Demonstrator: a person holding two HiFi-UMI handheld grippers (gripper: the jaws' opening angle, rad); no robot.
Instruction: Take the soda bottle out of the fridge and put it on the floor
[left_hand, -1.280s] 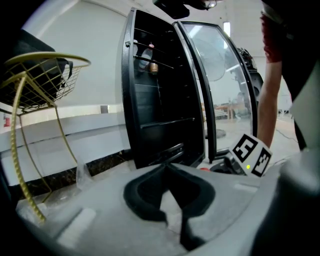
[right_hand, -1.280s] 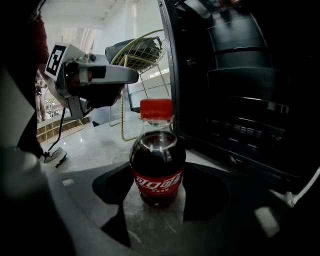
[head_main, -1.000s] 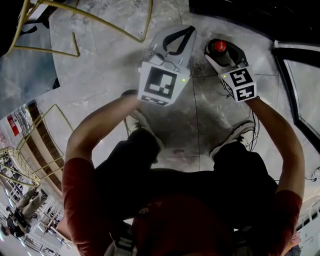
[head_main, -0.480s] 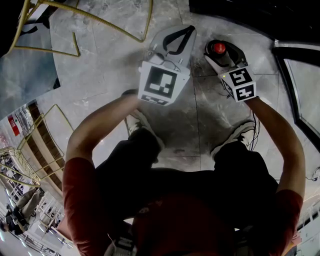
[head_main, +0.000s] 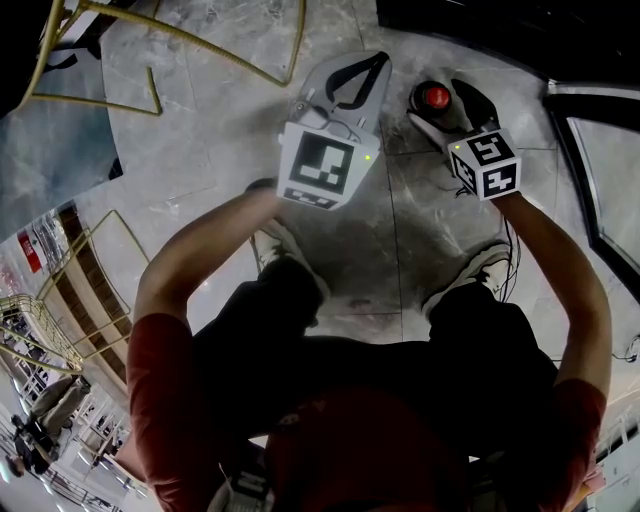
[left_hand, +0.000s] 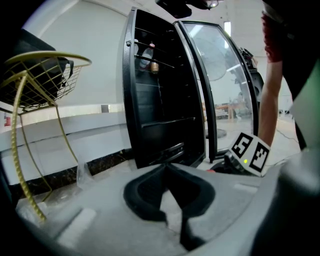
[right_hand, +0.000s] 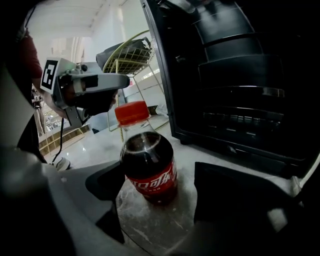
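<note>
The soda bottle (right_hand: 150, 170), dark cola with a red cap and red label, stands upright on the marble floor (right_hand: 150, 225) in front of the open black fridge (right_hand: 240, 75). My right gripper (right_hand: 162, 200) has just been opening; its jaws now stand wide on either side of the bottle with gaps showing, touching nothing. From the head view only the red cap of the bottle (head_main: 437, 96) shows between the spread jaws of the right gripper (head_main: 447, 100). My left gripper (head_main: 352, 80) hovers to its left, shut and empty, its tips meeting (left_hand: 167, 172).
The fridge (left_hand: 160, 100) stands open with its glass door (left_hand: 220, 85) swung to the right. A gold wire basket stand (left_hand: 40, 80) is at the left, also seen in the head view (head_main: 180, 40). The person's shoes (head_main: 480, 270) are just behind the grippers.
The right gripper's jaws have spread apart off the bottle, and its marker cube has rolled slightly. The bottle stays standing on the floor. The left gripper has not moved.
</note>
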